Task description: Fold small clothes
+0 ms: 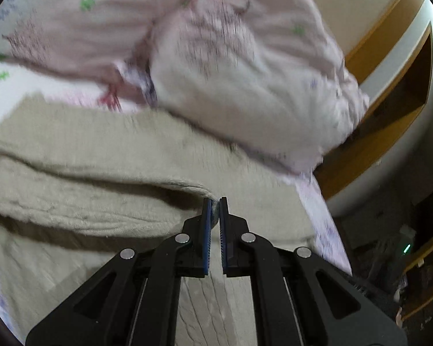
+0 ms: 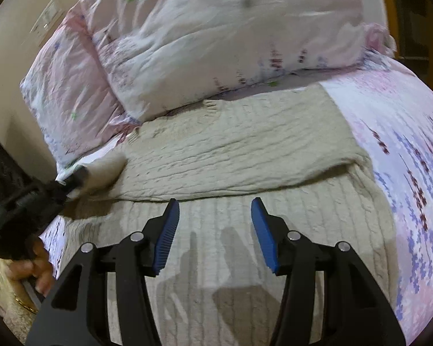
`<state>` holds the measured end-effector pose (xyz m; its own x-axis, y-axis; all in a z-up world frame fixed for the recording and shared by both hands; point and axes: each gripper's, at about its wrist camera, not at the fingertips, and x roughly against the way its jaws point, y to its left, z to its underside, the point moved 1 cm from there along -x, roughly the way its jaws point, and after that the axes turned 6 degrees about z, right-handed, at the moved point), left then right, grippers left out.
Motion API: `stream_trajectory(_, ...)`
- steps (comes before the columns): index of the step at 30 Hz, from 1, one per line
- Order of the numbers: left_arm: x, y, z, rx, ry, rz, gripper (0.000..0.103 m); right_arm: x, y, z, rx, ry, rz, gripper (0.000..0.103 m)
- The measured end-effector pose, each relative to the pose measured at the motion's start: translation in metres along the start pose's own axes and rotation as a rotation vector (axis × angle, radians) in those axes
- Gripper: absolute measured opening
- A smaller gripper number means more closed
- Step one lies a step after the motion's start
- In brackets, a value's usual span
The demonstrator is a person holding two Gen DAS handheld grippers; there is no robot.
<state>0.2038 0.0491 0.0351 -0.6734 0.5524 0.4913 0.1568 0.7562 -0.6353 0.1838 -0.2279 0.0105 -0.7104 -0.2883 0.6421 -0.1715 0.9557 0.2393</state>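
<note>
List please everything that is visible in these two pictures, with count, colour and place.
knitted garment: one, beige, spread on the bed, far part folded over.
pillows: two, pale pink with flower print, behind the garment.
bedsheet: one, pink and purple print, under the garment.
headboard: one, white and brown, beyond the pillows.
wall switch: one, white, upper left wall.
left gripper: black with blue pads, shut on the garment's fold edge.
right gripper: black with blue pads, open above the garment.
</note>
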Motion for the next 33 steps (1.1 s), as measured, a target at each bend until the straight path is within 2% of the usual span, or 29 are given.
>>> stream_trajectory(3,-0.015,0.001,0.016,0.012,0.092,0.002,0.005,0.007,0.018,-0.015,0.051,-0.034,-0.016,0.052)
stream_trajectory(6,-0.013,0.001,0.022,0.018,0.131,0.036,0.006,0.015,0.043,-0.032,0.134,-0.08,-0.019,0.052)
stream_trajectory(8,-0.002,-0.001,0.023,0.016,0.134,0.065,0.02,0.018,0.066,-0.041,0.212,-0.09,-0.053,0.052)
stream_trajectory(9,0.01,0.0,0.022,0.015,0.114,0.073,0.046,0.019,0.076,-0.044,0.242,-0.09,-0.068,0.052)
stream_trajectory(10,0.024,0.001,0.02,0.013,0.079,0.073,0.059,0.019,0.092,-0.047,0.296,-0.09,-0.098,0.052)
stream_trajectory(13,0.067,0.015,0.011,0.018,-0.034,0.028,0.059,0.013,0.139,-0.044,0.486,-0.092,-0.159,0.046)
stream_trajectory(15,0.092,0.038,0.006,0.082,-0.094,-0.009,0.058,0.001,0.17,-0.038,0.6,-0.079,-0.201,0.039)
stream_trajectory(17,0.107,0.061,0.006,0.154,-0.123,-0.047,0.058,-0.018,0.199,-0.032,0.692,-0.034,-0.247,0.028)
stream_trajectory(21,0.108,0.082,0.011,0.221,-0.104,-0.068,0.057,-0.052,0.237,-0.02,0.854,0.015,-0.285,0.021)
stream_trajectory(26,0.105,0.096,0.02,0.268,-0.077,-0.052,0.056,-0.081,0.245,0.0,1.012,0.065,-0.238,0.022)
stream_trajectory(30,0.103,0.097,0.019,0.26,-0.069,-0.053,0.056,-0.09,0.245,0.015,1.104,0.022,-0.151,0.023)
stream_trajectory(33,0.098,0.098,0.019,0.262,-0.058,-0.063,0.056,-0.098,0.243,0.018,1.101,0.012,-0.09,0.016)
